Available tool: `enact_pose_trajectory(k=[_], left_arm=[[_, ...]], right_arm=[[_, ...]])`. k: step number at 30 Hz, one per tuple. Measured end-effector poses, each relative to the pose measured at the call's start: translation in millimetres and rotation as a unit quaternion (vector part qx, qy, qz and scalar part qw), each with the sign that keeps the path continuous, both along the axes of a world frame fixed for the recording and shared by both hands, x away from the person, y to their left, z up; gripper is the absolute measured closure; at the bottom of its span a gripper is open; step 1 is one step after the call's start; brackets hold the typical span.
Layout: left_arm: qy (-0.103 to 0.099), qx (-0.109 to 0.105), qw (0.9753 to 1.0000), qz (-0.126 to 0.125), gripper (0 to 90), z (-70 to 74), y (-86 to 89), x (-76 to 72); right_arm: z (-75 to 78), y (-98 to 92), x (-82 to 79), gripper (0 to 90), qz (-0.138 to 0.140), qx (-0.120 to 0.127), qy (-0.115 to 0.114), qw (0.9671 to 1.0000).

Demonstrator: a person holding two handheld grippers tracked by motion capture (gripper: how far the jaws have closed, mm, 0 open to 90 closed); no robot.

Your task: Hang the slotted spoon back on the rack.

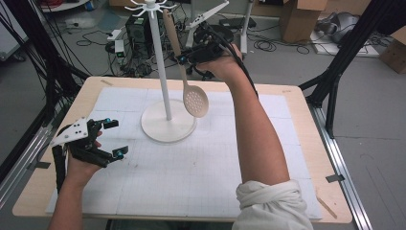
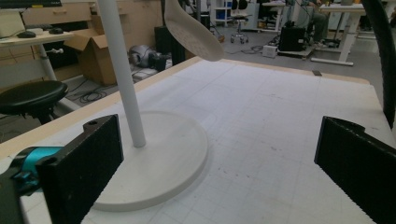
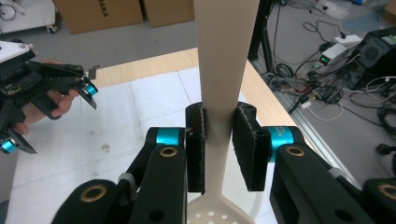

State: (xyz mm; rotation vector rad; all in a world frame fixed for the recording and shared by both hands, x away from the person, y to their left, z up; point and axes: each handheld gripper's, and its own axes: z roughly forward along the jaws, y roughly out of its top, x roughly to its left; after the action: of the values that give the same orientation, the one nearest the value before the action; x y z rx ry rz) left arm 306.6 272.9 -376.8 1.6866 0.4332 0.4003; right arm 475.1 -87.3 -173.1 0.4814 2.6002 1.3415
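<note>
A cream slotted spoon (image 1: 195, 99) hangs bowl down above the table, beside the pole of a white hook stand (image 1: 168, 125). My right gripper (image 1: 184, 60) is shut on the spoon's handle (image 3: 219, 70), which runs up between the two black pads (image 3: 247, 149). The spoon's perforated bowl (image 2: 194, 32) shows in the left gripper view, in the air over the stand's round base (image 2: 163, 163). My left gripper (image 1: 115, 138) is held low at the table's left, open, with nothing between its jaws. The left gripper (image 3: 46, 93) also shows far off in the right gripper view.
A white gridded mat (image 1: 191, 167) covers the wooden table (image 1: 306, 158). The stand's hooks (image 1: 148, 5) spread at the top of its pole. Cardboard boxes, cables and electronics lie on the floor beyond the table. Black frame legs stand at both sides.
</note>
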Motion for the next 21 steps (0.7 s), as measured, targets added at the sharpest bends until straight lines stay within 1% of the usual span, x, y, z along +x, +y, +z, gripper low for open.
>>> enact_pose_trajectory(k=[1, 3, 4, 7, 10, 12, 13, 17, 21], left_arm=[[0.001, -0.001, 1.0000, 0.000, 1.7, 0.0, -0.1, -0.1], [0.001, 0.000, 1.0000, 0.000, 1.7, -0.1, -0.1, -0.1], [0.001, 0.000, 1.0000, 0.001, 1.7, -0.3, -0.4, 0.0], [0.001, 0.001, 1.0000, -0.002, 1.7, -0.7, -0.9, 0.6], [0.003, 0.003, 1.0000, -0.002, 1.7, -1.4, -1.8, 0.8], [0.003, 0.003, 1.0000, -0.003, 1.7, -1.5, -2.7, 0.5], [0.004, 0.004, 1.0000, -0.003, 1.7, -1.6, -3.2, 0.3], [0.004, 0.004, 1.0000, -0.002, 1.7, -1.5, -2.8, 0.4], [0.004, 0.002, 1.0000, 0.001, 1.7, -1.1, -0.8, 0.2]], right_arm=[[-1.7, 0.2, 1.1, 73.1, -0.003, 0.004, 0.006, 1.0000], [-2.8, -1.3, 1.8, 61.2, -0.015, 0.018, 0.008, 0.9997], [-3.6, -2.5, 2.0, 57.5, -0.015, 0.024, 0.008, 0.9996], [-5.8, -8.0, -2.2, 53.2, -0.017, 0.030, 0.003, 0.9994], [-8.1, -16.9, -8.2, 51.2, -0.011, 0.042, -0.001, 0.9991], [-11.0, -23.5, -12.3, 47.9, -0.008, 0.054, -0.005, 0.9985], [-12.9, -26.9, -14.7, 47.8, -0.008, 0.059, -0.006, 0.9982], [-19.8, -39.7, -23.7, 44.3, -0.007, 0.067, -0.011, 0.9976], [-25.5, -50.5, -35.6, 40.9, 0.000, 0.076, -0.022, 0.9969]])
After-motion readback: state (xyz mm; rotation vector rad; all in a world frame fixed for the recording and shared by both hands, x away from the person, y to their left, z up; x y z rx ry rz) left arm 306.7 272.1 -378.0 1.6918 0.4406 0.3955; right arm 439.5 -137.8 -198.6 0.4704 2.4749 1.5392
